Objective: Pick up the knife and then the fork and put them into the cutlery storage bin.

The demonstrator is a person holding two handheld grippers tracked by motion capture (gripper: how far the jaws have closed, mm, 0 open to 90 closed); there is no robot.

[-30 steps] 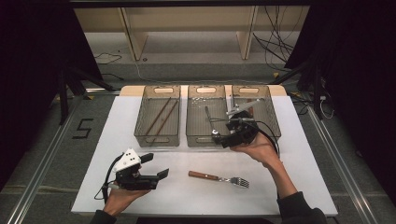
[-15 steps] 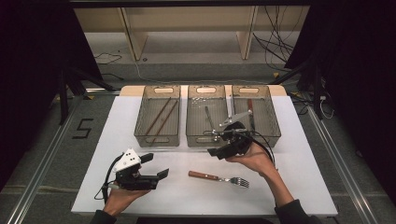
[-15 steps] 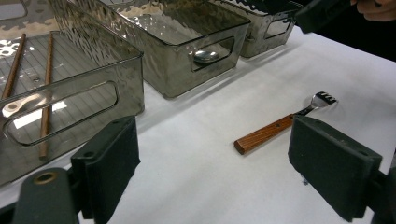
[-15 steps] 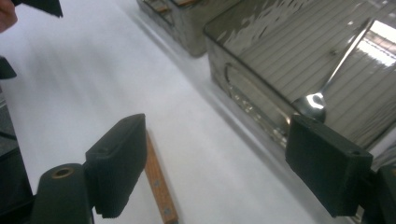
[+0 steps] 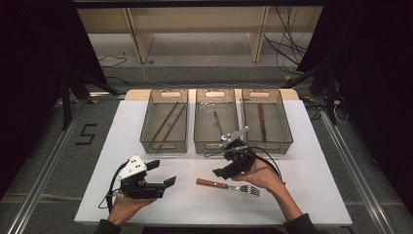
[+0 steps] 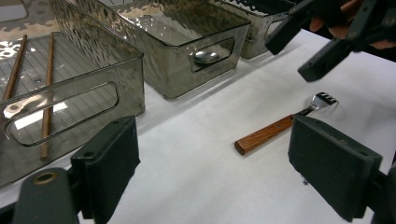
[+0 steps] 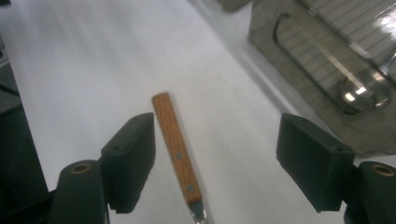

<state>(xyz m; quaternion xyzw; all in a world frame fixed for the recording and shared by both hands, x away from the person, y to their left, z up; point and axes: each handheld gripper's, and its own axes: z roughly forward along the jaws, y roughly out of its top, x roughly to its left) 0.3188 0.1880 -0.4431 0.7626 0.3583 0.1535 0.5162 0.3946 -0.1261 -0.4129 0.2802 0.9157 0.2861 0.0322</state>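
Right gripper [image 5: 225, 168] hangs just above the wood-handled fork [image 5: 228, 185], which lies flat on the white table [image 5: 316, 185] in front of the middle bin [image 5: 215, 141]; its jaws are released, have just been closing a little, and straddle the handle with nothing pinched. To do it well I'd centre the jaws over the handle's middle, go straight down till the pads flank the wood, then clench square across it so it doesn't twist. Left gripper [image 5: 157, 175] rests near the table's front, released and empty, well apart from the fork.
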